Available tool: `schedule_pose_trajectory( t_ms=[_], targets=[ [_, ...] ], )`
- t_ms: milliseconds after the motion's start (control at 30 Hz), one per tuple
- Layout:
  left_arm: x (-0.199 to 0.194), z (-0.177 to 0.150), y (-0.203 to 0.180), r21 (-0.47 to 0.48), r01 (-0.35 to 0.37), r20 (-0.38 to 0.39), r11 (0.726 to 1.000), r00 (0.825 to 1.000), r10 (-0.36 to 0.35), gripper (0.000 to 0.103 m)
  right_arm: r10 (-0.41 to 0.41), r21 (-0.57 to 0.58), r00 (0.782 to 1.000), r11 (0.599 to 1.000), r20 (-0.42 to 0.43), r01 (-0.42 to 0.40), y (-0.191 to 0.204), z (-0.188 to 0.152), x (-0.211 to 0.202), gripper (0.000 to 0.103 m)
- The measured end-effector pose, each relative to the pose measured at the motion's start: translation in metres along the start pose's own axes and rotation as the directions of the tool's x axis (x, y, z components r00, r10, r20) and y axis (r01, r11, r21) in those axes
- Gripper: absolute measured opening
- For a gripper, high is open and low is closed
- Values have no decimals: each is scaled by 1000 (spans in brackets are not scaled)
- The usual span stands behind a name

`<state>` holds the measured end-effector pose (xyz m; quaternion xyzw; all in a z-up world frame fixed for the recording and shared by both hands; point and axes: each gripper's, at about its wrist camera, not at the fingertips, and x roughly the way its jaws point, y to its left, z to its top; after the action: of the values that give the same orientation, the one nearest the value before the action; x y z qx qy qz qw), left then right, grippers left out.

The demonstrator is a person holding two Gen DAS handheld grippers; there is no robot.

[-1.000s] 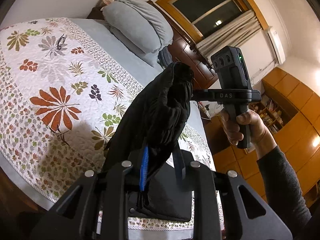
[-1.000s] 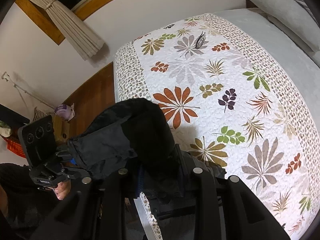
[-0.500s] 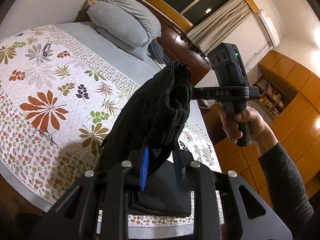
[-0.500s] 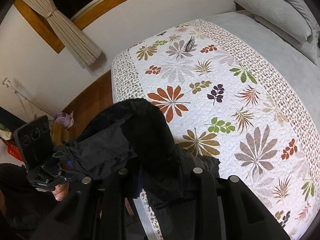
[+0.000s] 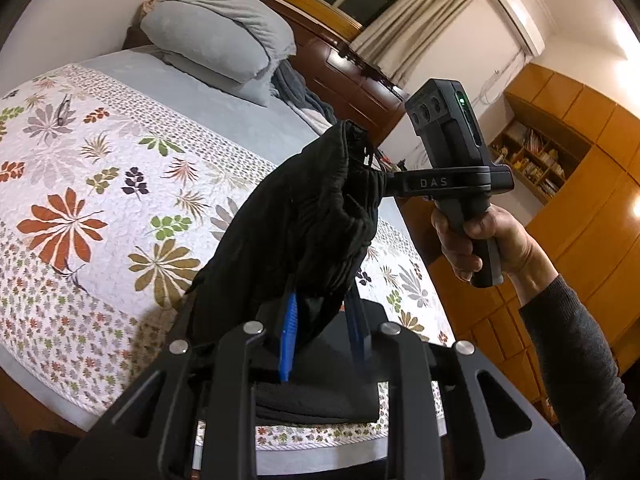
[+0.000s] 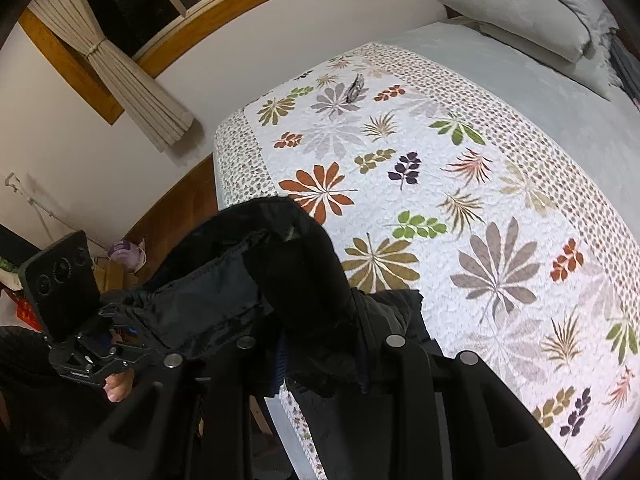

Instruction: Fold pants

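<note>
The black pants [image 5: 304,216] hang bunched in the air above the bed [image 5: 100,184], clamped by the left hand-held gripper [image 5: 320,320] at 6 o'clock and the right hand-held gripper [image 5: 384,184] at 2 o'clock, so the thick cloth could slip out and land crumpled.

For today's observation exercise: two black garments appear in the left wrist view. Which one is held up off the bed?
The black pants, gripped by both the left gripper and right gripper. The folded black garment lies flat near the quilt's edge.
</note>
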<state>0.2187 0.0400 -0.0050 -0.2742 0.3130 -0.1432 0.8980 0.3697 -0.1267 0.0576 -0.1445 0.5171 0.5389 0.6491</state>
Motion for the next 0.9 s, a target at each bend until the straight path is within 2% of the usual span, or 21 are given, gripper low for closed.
schedule_pose_trajectory(
  t_ms=[500, 900],
  targets=[
    [60, -32, -56, 131, 0, -105, 991, 994, 14, 21, 5, 85, 1000, 996, 26, -8, -58, -74, -18, 27],
    [90, -55, -83, 225, -21, -156, 974, 986, 58, 21, 13, 101, 998, 995, 58, -19, -81, -110, -21, 27]
  ],
)
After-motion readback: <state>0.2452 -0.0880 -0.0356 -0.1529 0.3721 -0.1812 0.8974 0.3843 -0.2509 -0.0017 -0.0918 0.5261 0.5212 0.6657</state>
